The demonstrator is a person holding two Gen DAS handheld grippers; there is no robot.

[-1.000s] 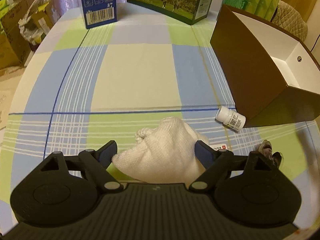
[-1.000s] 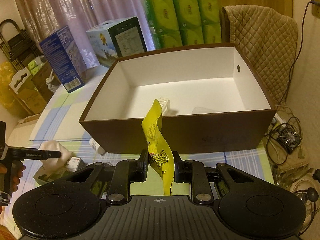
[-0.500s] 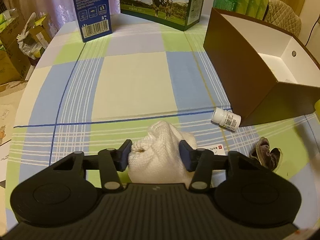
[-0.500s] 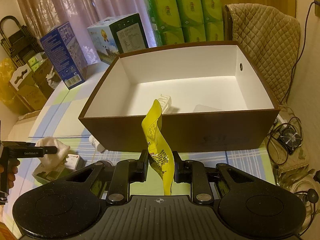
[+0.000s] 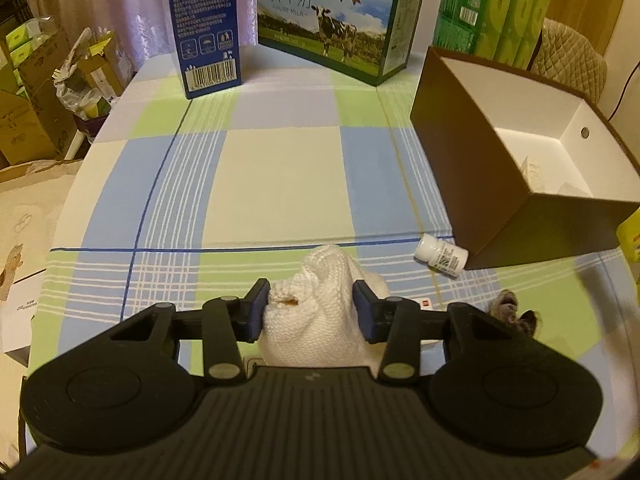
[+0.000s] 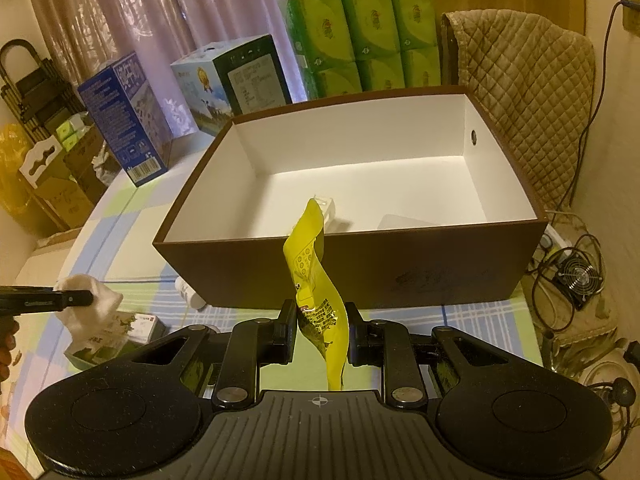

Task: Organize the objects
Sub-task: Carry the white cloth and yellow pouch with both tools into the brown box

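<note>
Tabletop [image 5: 280,168] has a blue/green/white plaid cloth. At the far edge: blue carton [image 5: 204,24], milk box [image 5: 336,16], green tissue packs [image 5: 492,12]. Curtain behind, cardboard boxes [image 5: 36,96] on the floor at left, quilted chair [image 6: 524,92] behind the box.

Brown box [image 6: 400,276] with white inside sits at the right of the tabletop, open top; a small white item [image 6: 326,208] and something flat and pale lie inside, can't make out what.

Left claw [image 5: 310,308]: closed down on the white cloth [image 5: 324,300], pads pressing both sides, cloth bunched and bulging up between them. In the right view the cloth hangs off the tabletop, above a small pack [image 6: 120,332]. White bottle [image 5: 440,256] lies on its side just beside the box's near corner. Dark crumpled thing [image 5: 516,312] near the claw's right.

Right claw [image 6: 320,326]: clamped on the yellow pouch [image 6: 316,296], pouch upright and twisted, its top overlapping the box's near wall in view; claw is in front of the box.

Vs 1 s ago: left claw was wide open around the cloth, now shut on it and lifted. Right claw and pouch basically unchanged, box slightly nearer.
</note>
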